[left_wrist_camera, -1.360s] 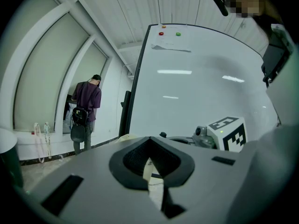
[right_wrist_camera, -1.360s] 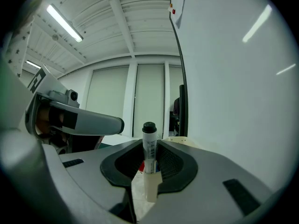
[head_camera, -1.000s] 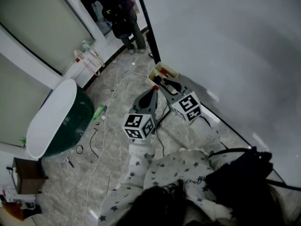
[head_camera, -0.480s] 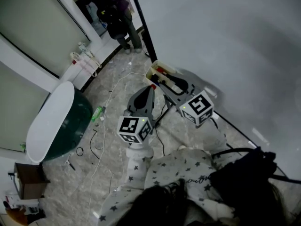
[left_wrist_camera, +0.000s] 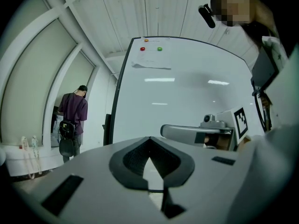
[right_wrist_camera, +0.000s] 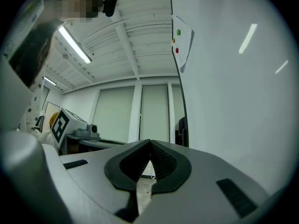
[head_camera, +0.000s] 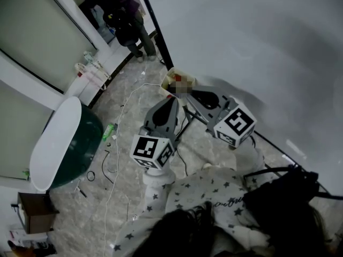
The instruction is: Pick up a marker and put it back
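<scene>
A cream marker tray (head_camera: 172, 74) hangs at the lower edge of the whiteboard (head_camera: 246, 42). A blurred patch covers most of it, so only a red tip (head_camera: 165, 85) shows. My right gripper (head_camera: 194, 93) points at the tray from just short of it. It is shut, its pads meet (right_wrist_camera: 149, 143), and nothing is between them. My left gripper (head_camera: 173, 100) hovers below the tray, also shut and empty (left_wrist_camera: 149, 139). The left gripper view shows the right gripper's body (left_wrist_camera: 196, 133) beside it.
A white and green tub (head_camera: 64, 143) stands on the marble floor at the left. Cables (head_camera: 115, 159) and a green bottle (head_camera: 110, 130) lie near it. A person (head_camera: 126, 20) stands at the back. A black bag (head_camera: 284, 197) hangs at my right side.
My right gripper has drawn back from the tray toward the lower right. The left gripper has shifted slightly down and left.
</scene>
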A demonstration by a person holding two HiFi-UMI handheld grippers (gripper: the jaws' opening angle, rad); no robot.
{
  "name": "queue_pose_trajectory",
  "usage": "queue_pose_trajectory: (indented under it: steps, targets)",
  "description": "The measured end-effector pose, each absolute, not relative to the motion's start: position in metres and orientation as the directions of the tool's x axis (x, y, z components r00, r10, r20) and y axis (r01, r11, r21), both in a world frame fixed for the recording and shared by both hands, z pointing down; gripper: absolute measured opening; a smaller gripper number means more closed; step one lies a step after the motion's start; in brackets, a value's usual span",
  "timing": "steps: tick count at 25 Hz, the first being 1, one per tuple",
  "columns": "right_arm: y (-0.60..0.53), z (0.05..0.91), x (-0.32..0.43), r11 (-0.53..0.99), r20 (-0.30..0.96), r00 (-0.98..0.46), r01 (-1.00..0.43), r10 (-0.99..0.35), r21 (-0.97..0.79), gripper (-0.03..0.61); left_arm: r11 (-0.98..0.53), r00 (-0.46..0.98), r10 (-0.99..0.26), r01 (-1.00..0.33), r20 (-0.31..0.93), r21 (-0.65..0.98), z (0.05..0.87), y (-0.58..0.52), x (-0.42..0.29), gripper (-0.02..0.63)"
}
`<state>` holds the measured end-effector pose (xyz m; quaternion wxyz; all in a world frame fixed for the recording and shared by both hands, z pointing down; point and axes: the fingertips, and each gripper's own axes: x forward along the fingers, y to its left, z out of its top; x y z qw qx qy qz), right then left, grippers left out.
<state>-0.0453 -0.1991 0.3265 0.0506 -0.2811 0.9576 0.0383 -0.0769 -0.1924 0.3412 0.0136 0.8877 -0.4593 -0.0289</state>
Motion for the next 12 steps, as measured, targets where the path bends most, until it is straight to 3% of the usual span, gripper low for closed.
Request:
queue_pose_trajectory:
  steps: [12]
  targets:
    - [-0.192, 0.340, -0.043, 0.851, -0.089, -0.850, -0.525, -0.520, 0.037, 0.006, -0.611, 0.610, -0.792, -0.790, -0.036, 0.048, 0.348, -0.188, -0.065, 0.002]
